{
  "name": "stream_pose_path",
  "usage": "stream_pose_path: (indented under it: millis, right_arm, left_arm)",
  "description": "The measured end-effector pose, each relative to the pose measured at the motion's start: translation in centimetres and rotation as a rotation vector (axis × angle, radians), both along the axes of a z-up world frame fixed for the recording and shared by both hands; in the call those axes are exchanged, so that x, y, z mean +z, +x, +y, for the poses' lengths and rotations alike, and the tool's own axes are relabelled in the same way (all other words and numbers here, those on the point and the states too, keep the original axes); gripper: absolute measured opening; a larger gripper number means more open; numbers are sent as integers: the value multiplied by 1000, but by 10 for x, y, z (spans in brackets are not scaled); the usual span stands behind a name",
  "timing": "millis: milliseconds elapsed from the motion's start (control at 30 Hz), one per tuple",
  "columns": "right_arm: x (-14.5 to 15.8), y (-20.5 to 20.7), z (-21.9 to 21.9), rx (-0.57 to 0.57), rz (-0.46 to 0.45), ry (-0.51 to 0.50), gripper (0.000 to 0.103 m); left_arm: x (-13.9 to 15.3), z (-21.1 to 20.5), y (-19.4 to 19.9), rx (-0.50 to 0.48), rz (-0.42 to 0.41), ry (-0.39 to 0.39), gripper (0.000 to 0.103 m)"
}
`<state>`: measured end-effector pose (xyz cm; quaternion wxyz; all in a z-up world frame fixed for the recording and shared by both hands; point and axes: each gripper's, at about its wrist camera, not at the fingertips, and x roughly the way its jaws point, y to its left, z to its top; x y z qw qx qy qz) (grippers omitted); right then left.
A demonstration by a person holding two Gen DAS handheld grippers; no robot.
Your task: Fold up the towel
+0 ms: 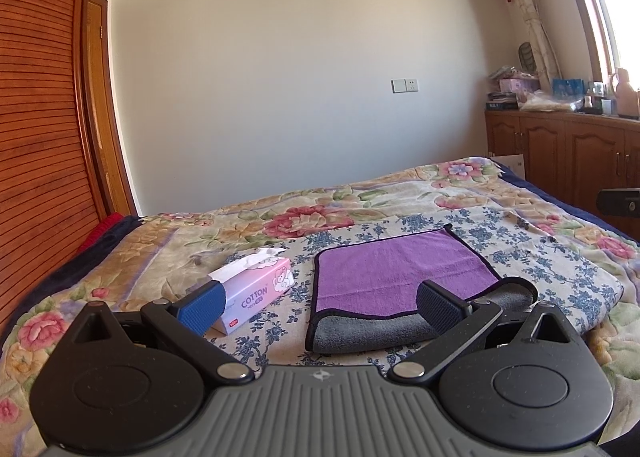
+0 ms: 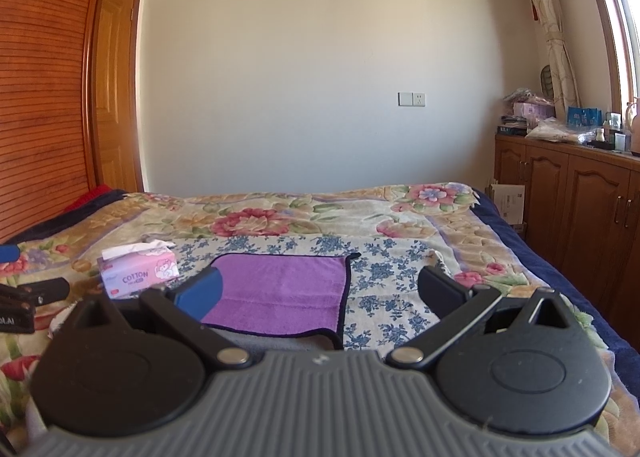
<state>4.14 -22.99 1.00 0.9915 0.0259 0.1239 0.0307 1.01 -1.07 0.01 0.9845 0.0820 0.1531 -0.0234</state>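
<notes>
A purple towel (image 1: 396, 271) with a dark edge and grey underside lies flat on the bed; its near strip is turned over, showing grey (image 1: 372, 331). It also shows in the right wrist view (image 2: 280, 289). My left gripper (image 1: 320, 307) is open and empty, held above the towel's near left part. My right gripper (image 2: 320, 293) is open and empty, held above the towel's near right part. The left gripper's body shows at the left edge of the right wrist view (image 2: 24, 305).
A pink tissue box (image 1: 256, 289) stands left of the towel, also in the right wrist view (image 2: 138, 273). The bed (image 1: 440, 185) has floral covers. A wooden wardrobe (image 1: 36, 137) stands left; cabinets (image 2: 580, 201) with clutter stand right.
</notes>
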Motion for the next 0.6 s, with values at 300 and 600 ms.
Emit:
stream_pose_path:
  millis: [300, 600]
  right_arm:
    - [-5, 15, -1, 9, 28, 15, 103]
    - [-10, 37, 3, 56, 64, 0, 103]
  left_arm:
    - [0, 1, 21, -11, 56, -18, 103]
    - [-3, 2, 42, -36, 89, -21, 103]
